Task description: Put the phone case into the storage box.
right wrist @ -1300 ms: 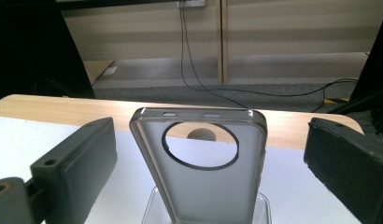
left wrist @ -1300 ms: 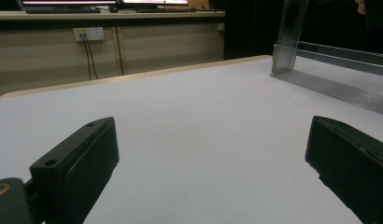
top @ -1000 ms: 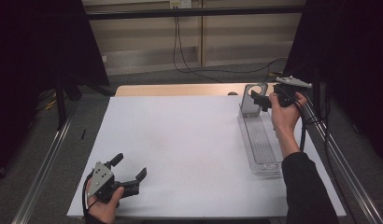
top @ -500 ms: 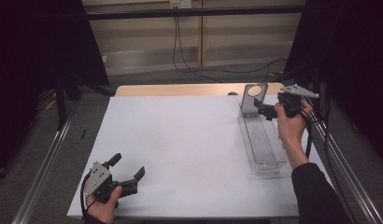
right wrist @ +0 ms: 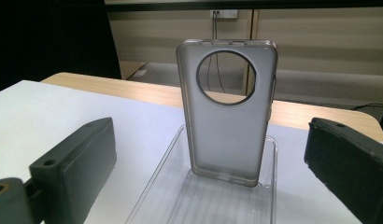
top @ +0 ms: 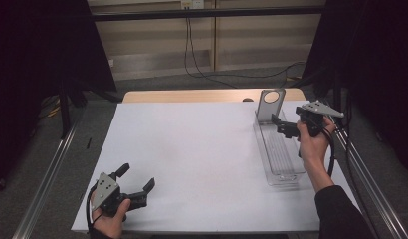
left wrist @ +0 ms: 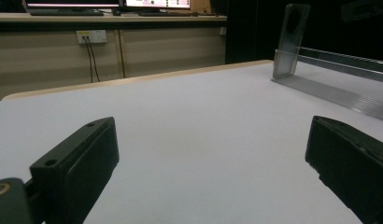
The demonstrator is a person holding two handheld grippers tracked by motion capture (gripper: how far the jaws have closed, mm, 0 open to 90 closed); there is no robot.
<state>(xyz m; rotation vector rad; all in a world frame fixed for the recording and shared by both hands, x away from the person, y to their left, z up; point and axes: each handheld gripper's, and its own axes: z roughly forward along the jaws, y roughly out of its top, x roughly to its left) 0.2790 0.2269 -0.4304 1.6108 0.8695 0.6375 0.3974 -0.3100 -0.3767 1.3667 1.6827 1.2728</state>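
While the phone case [right wrist: 225,112] stands upright in the clear tray [top: 279,159], the right tongs [top: 281,127] gape empty near it; left tongs [top: 137,185] gape empty, tray end cut off

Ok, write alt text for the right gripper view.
A translucent grey phone case with a round camera hole stands upright at the far end of a clear ribbed tray, framed between the right gripper's two open black fingers. White table beneath.

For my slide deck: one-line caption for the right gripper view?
Open right gripper faces a translucent phone case standing upright in a clear tray.
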